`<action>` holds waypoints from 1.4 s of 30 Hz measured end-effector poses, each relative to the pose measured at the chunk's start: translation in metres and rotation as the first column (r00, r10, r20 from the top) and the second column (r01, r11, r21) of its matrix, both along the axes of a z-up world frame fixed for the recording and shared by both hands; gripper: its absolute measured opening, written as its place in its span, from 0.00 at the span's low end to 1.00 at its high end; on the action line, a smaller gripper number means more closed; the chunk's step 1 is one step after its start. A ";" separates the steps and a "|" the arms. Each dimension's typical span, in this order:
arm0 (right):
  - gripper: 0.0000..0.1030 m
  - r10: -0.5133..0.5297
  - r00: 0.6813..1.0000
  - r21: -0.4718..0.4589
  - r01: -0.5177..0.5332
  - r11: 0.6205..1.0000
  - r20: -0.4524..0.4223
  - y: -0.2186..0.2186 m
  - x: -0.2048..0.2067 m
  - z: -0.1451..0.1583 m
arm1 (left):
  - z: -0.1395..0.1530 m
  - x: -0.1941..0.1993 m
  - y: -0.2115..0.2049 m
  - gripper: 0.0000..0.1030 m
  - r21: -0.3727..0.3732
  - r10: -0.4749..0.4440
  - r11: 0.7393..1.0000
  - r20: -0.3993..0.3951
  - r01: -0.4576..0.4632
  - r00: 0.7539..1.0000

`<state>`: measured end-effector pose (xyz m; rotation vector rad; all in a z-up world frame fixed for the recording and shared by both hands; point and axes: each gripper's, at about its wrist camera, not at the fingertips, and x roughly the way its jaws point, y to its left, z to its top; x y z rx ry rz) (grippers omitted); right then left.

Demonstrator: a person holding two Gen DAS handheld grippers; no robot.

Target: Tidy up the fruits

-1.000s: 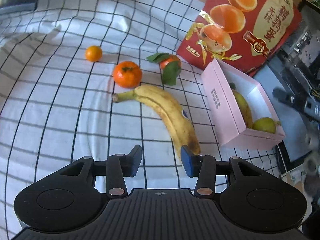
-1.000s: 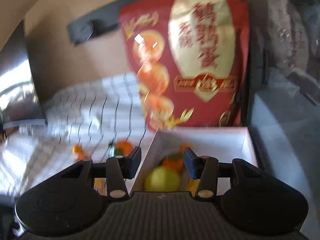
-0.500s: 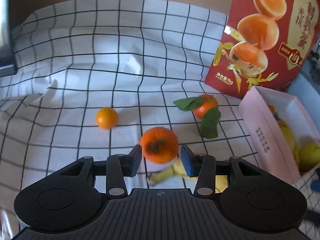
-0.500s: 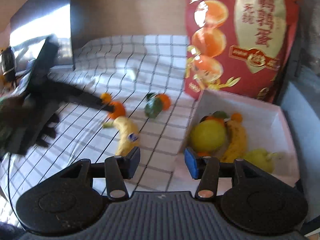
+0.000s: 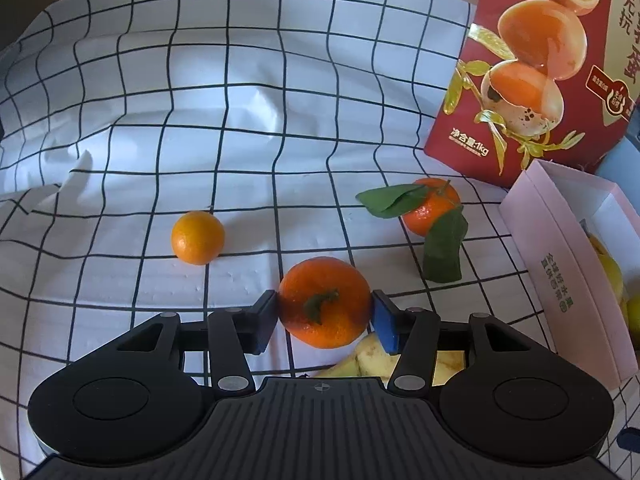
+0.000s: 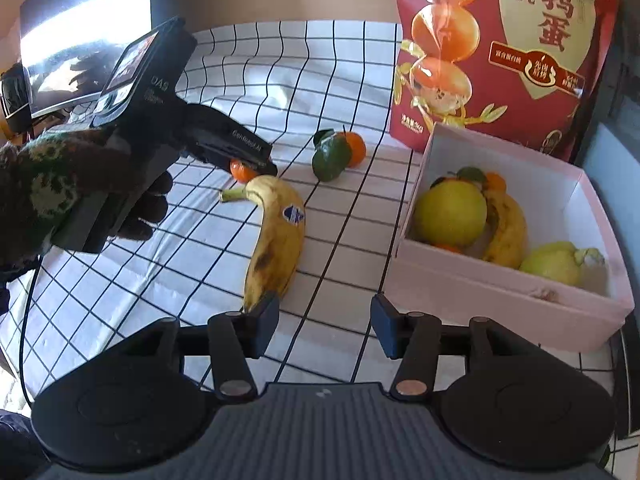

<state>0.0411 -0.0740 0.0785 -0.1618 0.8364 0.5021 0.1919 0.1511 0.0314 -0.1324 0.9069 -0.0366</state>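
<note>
My left gripper is open, its jaws on either side of a large orange tangerine lying on the checked cloth; whether the pads touch it I cannot tell. A small orange lies to its left and a leafy tangerine to its right. The banana lies just behind the large tangerine. My right gripper is open and empty, low over the cloth near the banana's end. The pink box holds a yellow-green fruit, a banana, a pear-like fruit and small oranges.
A red egg-print package stands behind the box and also shows in the left wrist view. The box's pink wall is at the right. The left hand-held device and gloved hand reach in over the cloth. A dark monitor stands far left.
My left gripper has dropped lower and closer, so the large tangerine now sits between its jaws. My right gripper has swung left from the box toward the banana.
</note>
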 end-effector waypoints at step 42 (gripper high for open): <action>0.58 0.064 0.993 0.042 -0.060 0.997 -0.102 0.025 -0.015 -0.035 | 0.025 -0.185 0.005 0.53 -0.084 0.095 0.991 -0.115 -0.105 0.989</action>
